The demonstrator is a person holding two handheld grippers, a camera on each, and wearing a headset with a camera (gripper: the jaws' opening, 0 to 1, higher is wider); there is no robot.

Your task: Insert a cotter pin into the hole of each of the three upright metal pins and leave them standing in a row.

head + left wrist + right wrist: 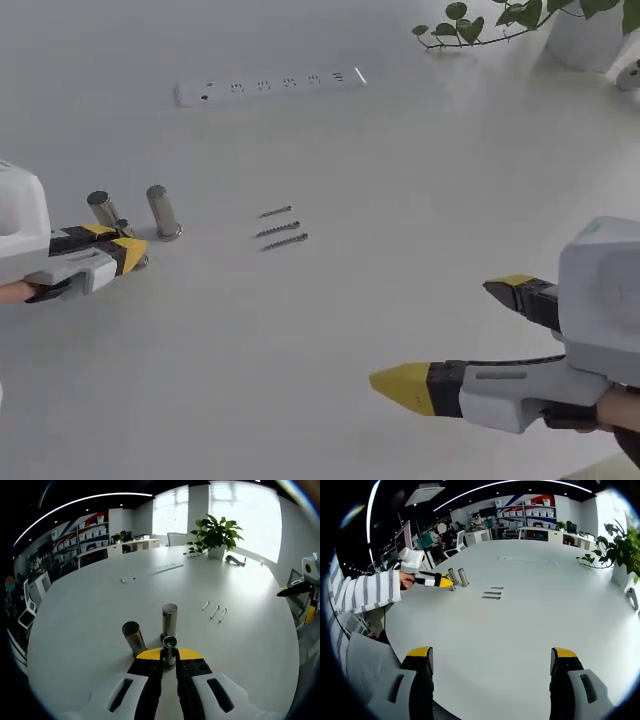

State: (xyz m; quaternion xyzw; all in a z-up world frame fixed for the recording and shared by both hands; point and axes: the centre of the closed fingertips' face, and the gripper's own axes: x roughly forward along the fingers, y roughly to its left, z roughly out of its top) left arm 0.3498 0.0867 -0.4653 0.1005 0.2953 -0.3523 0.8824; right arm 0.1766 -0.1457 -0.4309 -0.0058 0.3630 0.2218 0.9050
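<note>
Three upright metal pins stand at the left of the white table [330, 330]. Two of them, one [103, 210] and another [162, 212], stand free. My left gripper [130, 250] [169, 656] is shut on the third metal pin [169, 647], its yellow tips on either side of it. Three cotter pins [280, 228] [215, 612] lie side by side to the right of the metal pins. My right gripper [455, 335] [491, 655] hangs open over bare table near the front right, far from the pins, with nothing between its jaws.
A white power strip [270, 85] lies at the back of the table. A potted plant [500, 20] and a small grey object [628, 75] sit at the far right corner. In the right gripper view, a striped sleeve [365, 592] reaches to the left gripper.
</note>
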